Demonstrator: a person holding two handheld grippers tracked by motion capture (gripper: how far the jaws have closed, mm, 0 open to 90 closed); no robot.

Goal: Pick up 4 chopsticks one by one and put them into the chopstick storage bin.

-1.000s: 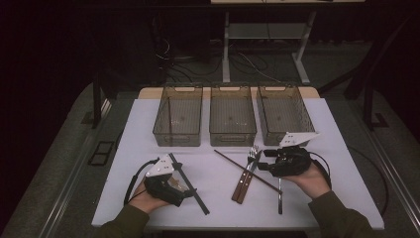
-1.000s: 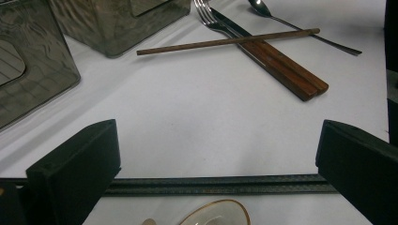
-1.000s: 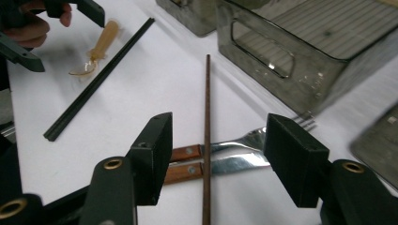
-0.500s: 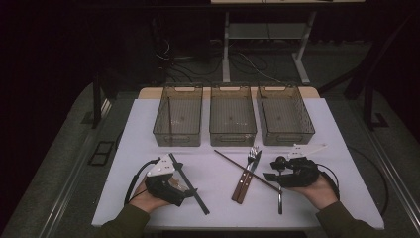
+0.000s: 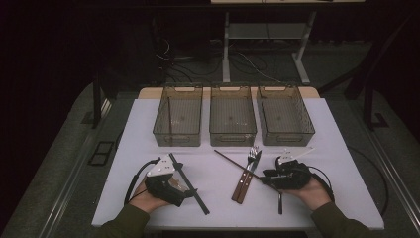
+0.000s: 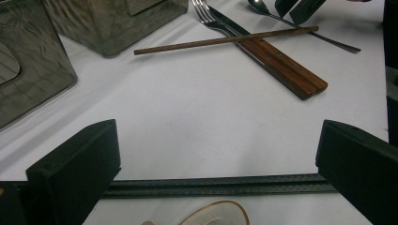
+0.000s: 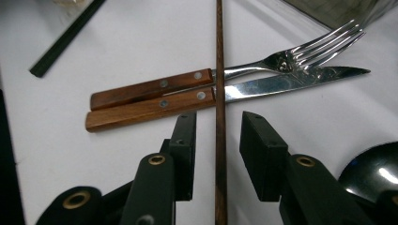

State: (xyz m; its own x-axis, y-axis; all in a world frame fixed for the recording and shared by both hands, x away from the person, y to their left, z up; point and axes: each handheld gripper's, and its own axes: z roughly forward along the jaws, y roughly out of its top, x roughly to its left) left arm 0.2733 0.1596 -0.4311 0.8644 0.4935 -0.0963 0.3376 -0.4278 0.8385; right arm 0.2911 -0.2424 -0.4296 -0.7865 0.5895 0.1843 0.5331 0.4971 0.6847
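From the high view we see our right gripper (image 5: 270, 176) low on the white table (image 5: 218, 198), at the near end of a brown chopstick (image 5: 233, 162) that runs slantwise across the wooden handles of a fork (image 5: 246, 171) and a knife (image 5: 250, 167). A spoon (image 5: 280, 202) lies just under the right hand. Our left gripper (image 5: 184, 184) rests at the near left, beside a long dark chopstick (image 5: 190, 186). Three clear bins (image 5: 233, 116) stand side by side at the far half of the table.

In the left gripper view our jaws stand wide apart and hold nothing; the dark chopstick (image 6: 216, 185) lies flat on the table across the gap between them. Farther off, the brown chopstick (image 6: 225, 41) rests over the fork (image 6: 206, 11) and knife (image 6: 281, 65).

In the right gripper view our jaws are partly open, one on each side of the brown chopstick (image 7: 219, 93), with a slim gap on either side, so they are not yet clamped on it. The stick runs straight away from us, over the fork (image 7: 300, 56) and knife (image 7: 263, 89). The spoon (image 7: 371, 171) bowl sits near the jaw at the right of this view.
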